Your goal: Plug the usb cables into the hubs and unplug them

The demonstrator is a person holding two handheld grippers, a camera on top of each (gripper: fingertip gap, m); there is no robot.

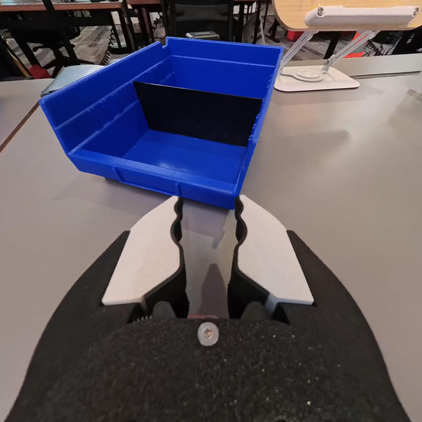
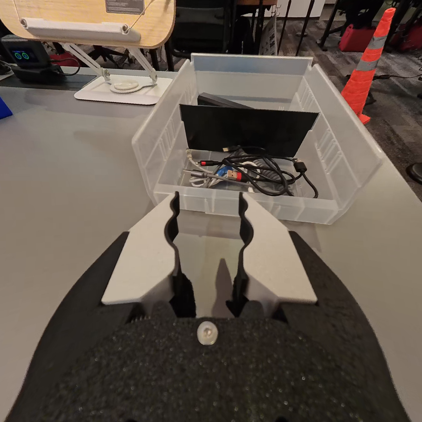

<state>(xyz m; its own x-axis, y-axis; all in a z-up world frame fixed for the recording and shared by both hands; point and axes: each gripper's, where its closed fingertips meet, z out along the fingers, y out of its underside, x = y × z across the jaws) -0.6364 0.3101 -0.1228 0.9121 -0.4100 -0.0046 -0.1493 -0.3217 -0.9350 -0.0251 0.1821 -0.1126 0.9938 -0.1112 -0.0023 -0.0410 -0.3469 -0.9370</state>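
Note:
In the right wrist view a clear plastic bin [image 2: 146,146] stands on the grey table. Its front compartment holds a tangle of usb cables [image 2: 246,173], black, white and grey, one with a red-collared plug [image 2: 234,175]. A black divider [image 2: 246,132] splits the bin; a dark flat object [image 2: 217,101] lies behind it, partly hidden. My right gripper [image 2: 208,201] is open and empty, just short of the bin's front wall. In the left wrist view a blue bin [image 1: 96,118] with a black divider [image 1: 198,114] has an empty front compartment. My left gripper [image 1: 208,203] is open and empty at its front edge.
A white stand with a wooden board [image 2: 118,89] sits at the back of the table between the bins; it also shows in the left wrist view [image 1: 317,80]. A small dark device with a lit screen [image 2: 25,57] sits far left. An orange cone [image 2: 367,66] stands on the floor to the right. My right fingertips sit around 65 cm from my left ones.

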